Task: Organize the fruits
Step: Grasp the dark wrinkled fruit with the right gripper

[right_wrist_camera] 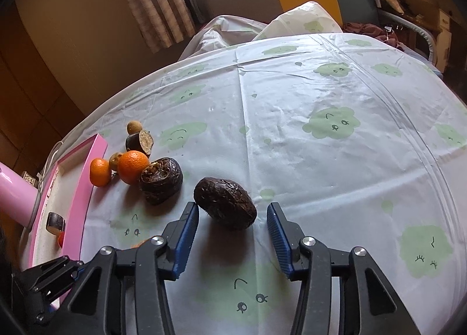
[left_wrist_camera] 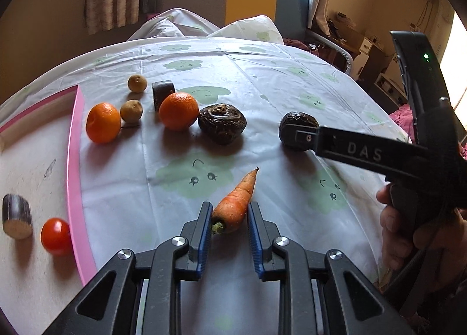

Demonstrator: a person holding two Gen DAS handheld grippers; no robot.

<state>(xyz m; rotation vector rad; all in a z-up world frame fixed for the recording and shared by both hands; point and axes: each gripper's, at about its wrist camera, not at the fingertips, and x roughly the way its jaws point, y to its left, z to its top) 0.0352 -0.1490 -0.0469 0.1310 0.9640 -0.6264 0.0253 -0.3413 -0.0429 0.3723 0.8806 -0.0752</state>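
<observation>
My blue pads (left_wrist_camera: 205,232) flank an orange carrot (left_wrist_camera: 235,203). The tablecloth (left_wrist_camera: 262,78) is white with pale green clouds, the tray (left_wrist_camera: 76,159) rimmed pink, the tomato (left_wrist_camera: 55,236) red.

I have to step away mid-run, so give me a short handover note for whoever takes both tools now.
Left tool: shut on the carrot, which lies on the tablecloth.
Right tool: open around one dark fruit, not gripping.
Done: tomato and a dark cut piece are in the pink tray.
Left: two oranges, two small brown fruits, the other dark fruit.
</observation>
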